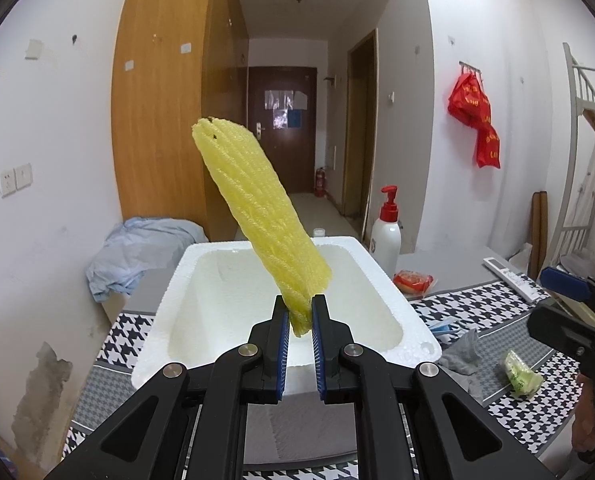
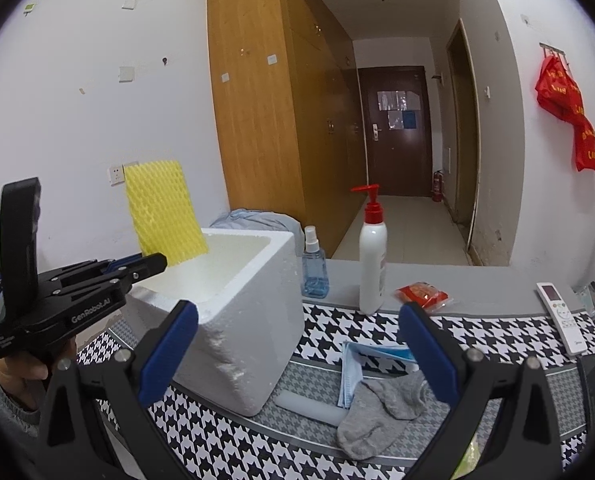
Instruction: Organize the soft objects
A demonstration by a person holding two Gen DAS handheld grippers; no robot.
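My left gripper [image 1: 300, 318] is shut on the lower end of a yellow foam net sleeve [image 1: 257, 212] and holds it up over the open white foam box [image 1: 381, 280]. In the right wrist view the left gripper [image 2: 153, 262] holds the yellow sleeve [image 2: 161, 212] at the box's [image 2: 249, 320] near left rim. My right gripper [image 2: 297, 344] is open and empty above a grey sock [image 2: 381, 416] on the houndstooth cloth. The sock [image 1: 463, 356] and a green soft item [image 1: 521, 372] lie right of the box. The right gripper [image 1: 569, 304] shows at the right edge.
A white pump bottle [image 2: 372, 264], a blue spray bottle [image 2: 314, 268], a red snack packet [image 2: 421, 294], a remote [image 2: 561, 316] and a blue-white booklet [image 2: 373, 360] sit on the table. A blue cloth heap [image 1: 145, 248] lies behind the box.
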